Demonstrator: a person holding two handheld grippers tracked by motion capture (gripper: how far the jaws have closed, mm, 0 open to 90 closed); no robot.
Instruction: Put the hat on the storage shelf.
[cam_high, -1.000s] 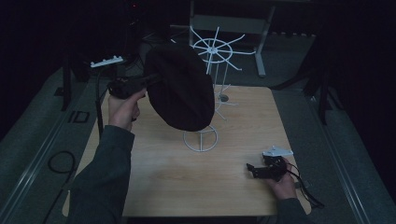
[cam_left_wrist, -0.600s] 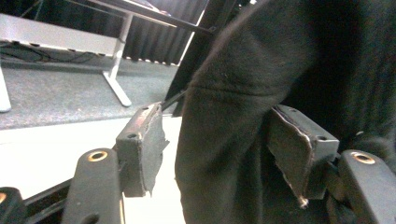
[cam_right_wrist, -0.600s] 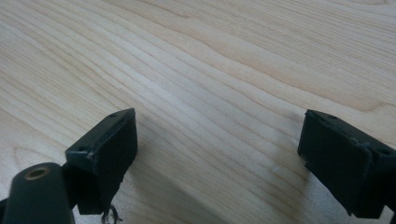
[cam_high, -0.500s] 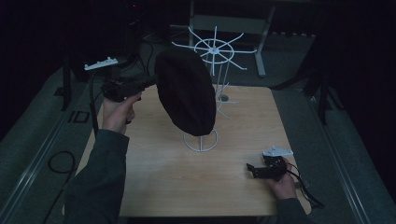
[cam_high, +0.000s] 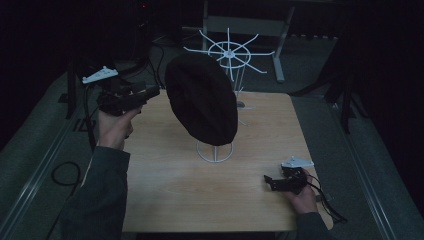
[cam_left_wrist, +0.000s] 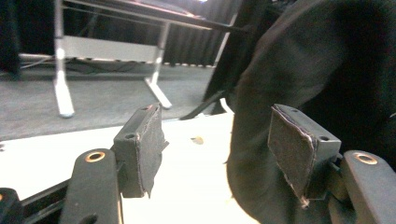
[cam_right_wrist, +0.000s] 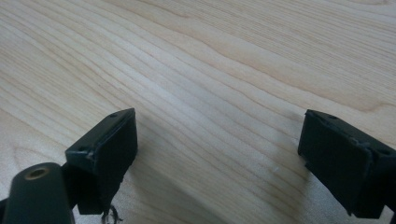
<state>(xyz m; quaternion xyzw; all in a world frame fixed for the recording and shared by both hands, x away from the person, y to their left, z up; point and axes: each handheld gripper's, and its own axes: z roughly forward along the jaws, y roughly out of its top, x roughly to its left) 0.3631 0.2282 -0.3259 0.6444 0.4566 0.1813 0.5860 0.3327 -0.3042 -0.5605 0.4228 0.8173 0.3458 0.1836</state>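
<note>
A black hat (cam_high: 202, 100) hangs tilted on a white wire stand (cam_high: 215, 151) at the middle of the wooden table (cam_high: 165, 195). My left gripper (cam_high: 152, 92) is held up just left of the hat, open and apart from it. In the left gripper view the hat (cam_left_wrist: 327, 70) is at the right, behind the right pad (cam_left_wrist: 292, 144), and nothing is between the jaws of the left gripper (cam_left_wrist: 219, 149). My right gripper (cam_high: 269, 181) rests low at the table's front right. It is open (cam_right_wrist: 219, 154) over bare wood (cam_right_wrist: 210, 70).
A second white rack with radial spokes (cam_high: 229, 50) stands at the table's far edge behind the hat. A metal frame leg (cam_left_wrist: 60, 79) is on the floor beyond the table. Cables trail on the floor at left (cam_high: 65, 172).
My left gripper has let go of the hat and drawn back to the left. The hat has settled a little to the right on its stand. The right gripper has stayed put.
</note>
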